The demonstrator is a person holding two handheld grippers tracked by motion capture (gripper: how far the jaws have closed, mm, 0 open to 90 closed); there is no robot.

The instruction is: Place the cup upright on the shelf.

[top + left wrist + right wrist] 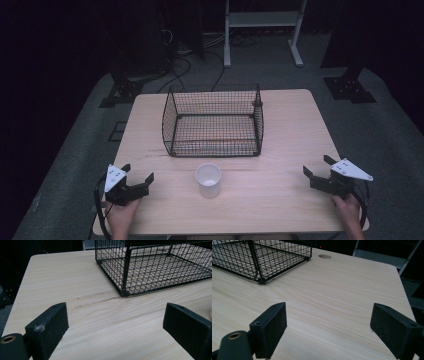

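Cup: a white cup point(208, 179) stood upright on the table point(280, 150), mouth up, its long axis vertical.
Cup's place: it sat between the two grippers, to the right of the left gripper point(138, 174) and to the left of the right gripper point(318, 166), well apart from both.
Left gripper: jaws stood apart with nothing between them, pointing toward the near left corner of the wire basket point(213, 121); bare wood lay ahead of them in the left gripper view.
Right gripper: jaws stood wide apart and empty, pointing across the table toward the basket's near right corner point(259, 277).
Basket: beyond both grippers, just behind the cup, its long axis running across the table.
Cut off: a pale sliver at the right edge of the left gripper view might have been the cup, too little to tell; the basket point(155, 267) was cropped at the frame edges in both gripper views.
Hard to make out: the floor and stands behind the table were dark.
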